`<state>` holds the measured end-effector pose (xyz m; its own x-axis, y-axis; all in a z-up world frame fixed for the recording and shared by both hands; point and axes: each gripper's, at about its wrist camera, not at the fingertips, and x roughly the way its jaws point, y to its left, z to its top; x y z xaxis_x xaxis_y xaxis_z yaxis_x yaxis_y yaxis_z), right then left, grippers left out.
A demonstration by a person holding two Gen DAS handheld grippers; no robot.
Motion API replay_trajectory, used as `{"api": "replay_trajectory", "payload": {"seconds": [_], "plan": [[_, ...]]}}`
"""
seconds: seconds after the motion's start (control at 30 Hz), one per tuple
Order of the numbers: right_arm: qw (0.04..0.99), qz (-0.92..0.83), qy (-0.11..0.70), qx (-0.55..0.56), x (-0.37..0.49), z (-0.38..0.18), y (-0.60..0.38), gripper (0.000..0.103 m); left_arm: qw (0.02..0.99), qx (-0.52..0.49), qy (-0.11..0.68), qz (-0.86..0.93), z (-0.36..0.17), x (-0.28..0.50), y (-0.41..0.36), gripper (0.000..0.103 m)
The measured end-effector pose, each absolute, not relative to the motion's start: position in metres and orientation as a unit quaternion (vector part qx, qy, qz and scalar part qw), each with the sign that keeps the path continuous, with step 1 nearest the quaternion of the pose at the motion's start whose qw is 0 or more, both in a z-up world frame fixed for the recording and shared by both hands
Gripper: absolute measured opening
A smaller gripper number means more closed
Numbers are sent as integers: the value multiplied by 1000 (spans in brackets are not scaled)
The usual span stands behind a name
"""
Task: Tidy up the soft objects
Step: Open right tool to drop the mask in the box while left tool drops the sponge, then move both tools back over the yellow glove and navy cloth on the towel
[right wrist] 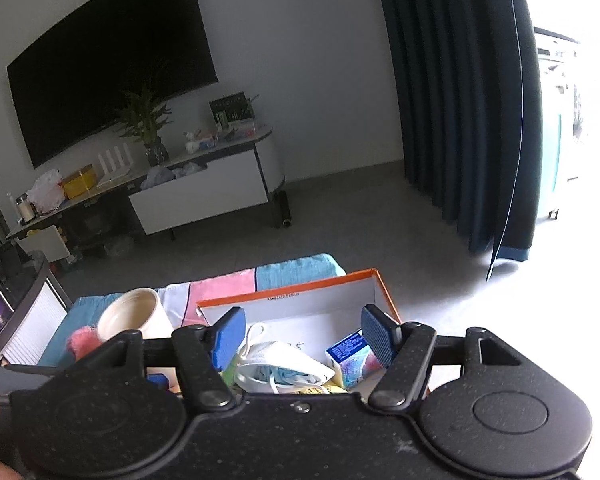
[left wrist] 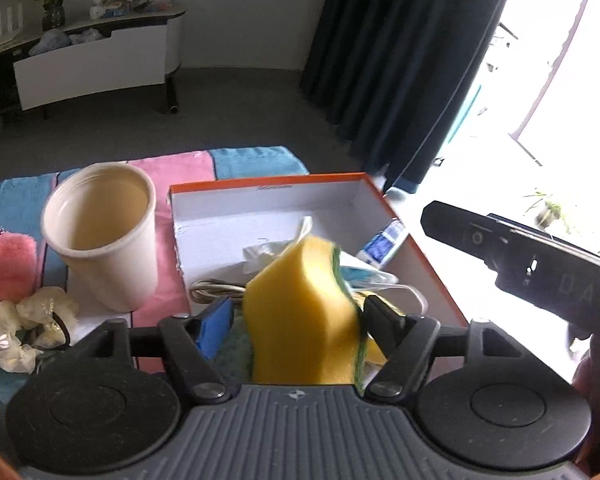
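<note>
The orange-rimmed shoebox (left wrist: 384,196) holds a white face mask (right wrist: 278,354), a coiled cable (left wrist: 214,292) and a blue-printed carton (right wrist: 346,354), while the yellow sponge (left wrist: 300,316) stands loosely between the spread left gripper (left wrist: 300,318), the right gripper (right wrist: 302,338) gapes empty over the box, and the cream cup (left wrist: 104,236) to its left sits empty.

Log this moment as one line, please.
left gripper: open around yellow sponge, over orange box | right gripper: open, empty, over box | cream cup: beside box
</note>
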<state>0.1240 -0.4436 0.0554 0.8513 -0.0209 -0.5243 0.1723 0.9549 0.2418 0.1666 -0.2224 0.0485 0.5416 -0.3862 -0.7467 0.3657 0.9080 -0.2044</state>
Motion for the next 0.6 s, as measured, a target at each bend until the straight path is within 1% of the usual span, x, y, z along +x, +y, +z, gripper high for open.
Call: {"api": "replay_trajectory", "payload": {"seconds": [0.03,0.27,0.33,0.6], "plan": [[952,-51,265,142,121,57,-444,78,878,-15,426,-219,50,165,-222,79],[958,-45,249,135,104,71,-430,78,884,-25,415,-216,65,152,-214,82],[959,-45,248,133,100,73,-426,78,888,-25,408,-212,71,145,-210,86],[959,-39,250,129,85,81,-409,78,902,-4,399,-164,85,128,-192,95]]}}
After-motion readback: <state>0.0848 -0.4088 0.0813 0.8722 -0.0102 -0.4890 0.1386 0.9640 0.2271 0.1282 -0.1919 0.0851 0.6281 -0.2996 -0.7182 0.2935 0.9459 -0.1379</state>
